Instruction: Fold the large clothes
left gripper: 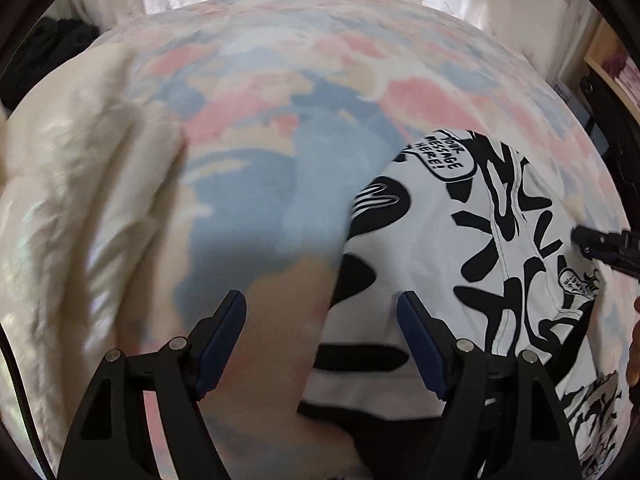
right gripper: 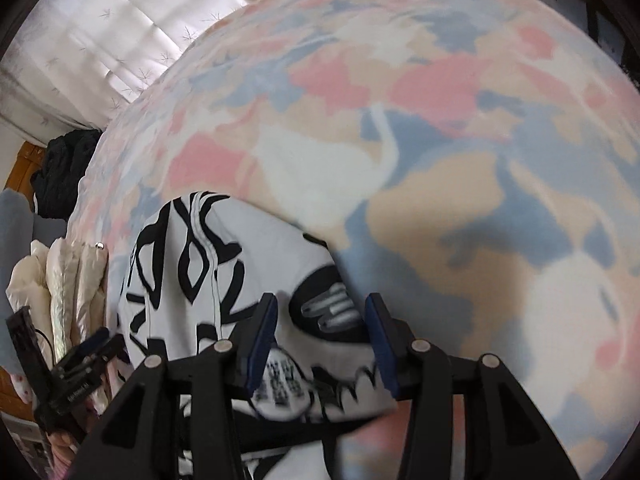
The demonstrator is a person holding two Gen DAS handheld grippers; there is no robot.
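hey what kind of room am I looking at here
Most likely a bedroom: a bed covered by a pastel patterned blanket, pale curtains behind it, and a cream quilted duvet bunched beside a black and white garment.

A printed garment [left gripper: 440, 240] lies on the bedspread [left gripper: 280, 100], right of a quilted coat [left gripper: 80, 200].

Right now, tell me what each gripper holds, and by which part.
Nothing is held. The left gripper stands open above the edge of the black-and-white garment; the right gripper is open above its printed fabric, jaws not pressing it.
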